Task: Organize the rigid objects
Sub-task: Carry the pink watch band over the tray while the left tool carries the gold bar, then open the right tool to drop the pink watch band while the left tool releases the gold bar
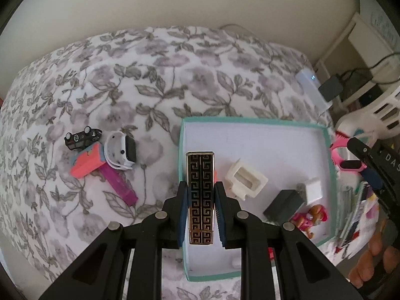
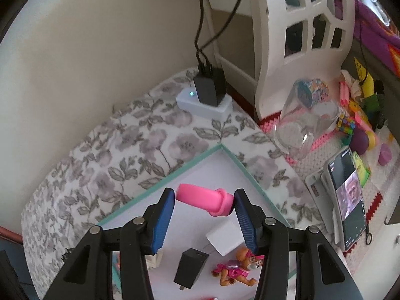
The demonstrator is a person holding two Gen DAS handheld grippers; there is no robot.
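At frame centre the left tongs (image 1: 201,196) clamp a gold-patterned case (image 1: 201,195) above the teal box (image 1: 327,150), while the right tongs (image 2: 203,208) hold a pink watch (image 2: 203,200) between spread pads.

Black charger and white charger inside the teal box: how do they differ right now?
The black charger is dark and the longer of the two; the white charger is pale and closer to a cube. The black charger shows a metal prong at its near end; no prongs are visible on the white one. The black charger lies nearer the left gripper than the white one. Both rest loose on the teal box floor, ungripped.
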